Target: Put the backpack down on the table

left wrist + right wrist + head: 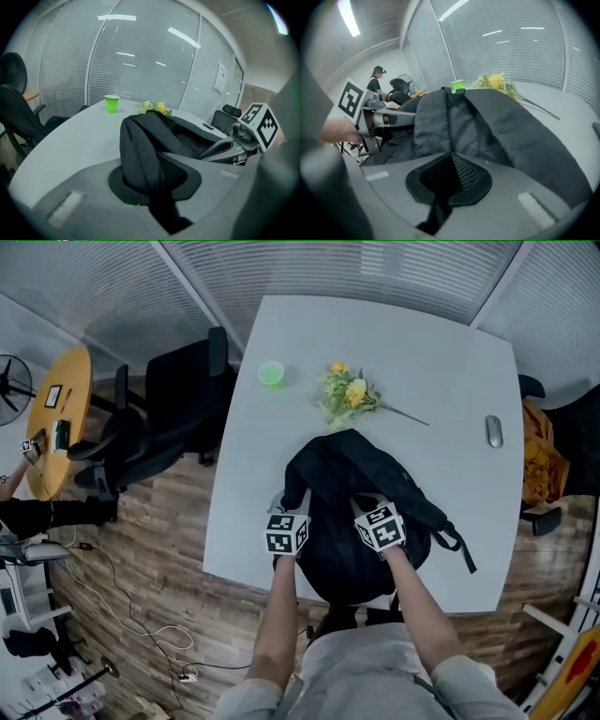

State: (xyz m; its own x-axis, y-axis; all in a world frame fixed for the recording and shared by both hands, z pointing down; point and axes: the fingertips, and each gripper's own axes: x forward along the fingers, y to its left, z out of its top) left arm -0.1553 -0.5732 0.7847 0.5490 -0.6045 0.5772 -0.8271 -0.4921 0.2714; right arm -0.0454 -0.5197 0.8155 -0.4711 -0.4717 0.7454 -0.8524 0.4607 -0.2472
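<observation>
Glass walls with closed blinds stand around this office, and the floor is of wood boards (pixel 141 568). On it is the large pale grey table with rounded corners (pixel 253 474), which fills the middle of the head view.

Your black fabric backpack (pixel 356 493) lies on the near half of this table, and its near end reaches the edge close to you. It looks already supported by the tabletop and not hanging, so I judge the lowering is nearly finished.

Beside the table on your left are black office chairs (pixel 178 399). Further away on the table, well apart from the backpack, you have a bunch of yellow flowers (pixel 349 395), a small green cup (pixel 271 374) and a grey computer mouse (pixel 494 430).

Your left gripper (pixel 157 180) has its jaws narrow, with a folded black shoulder strap (pixel 140 154) filling the gap between them; the pads seem to press on it. Your right gripper (pixel 450 180) is closed tightly on the other strap's mesh padding (pixel 454 171).

What is left for you, I think, is to release both straps and take the grippers away.
</observation>
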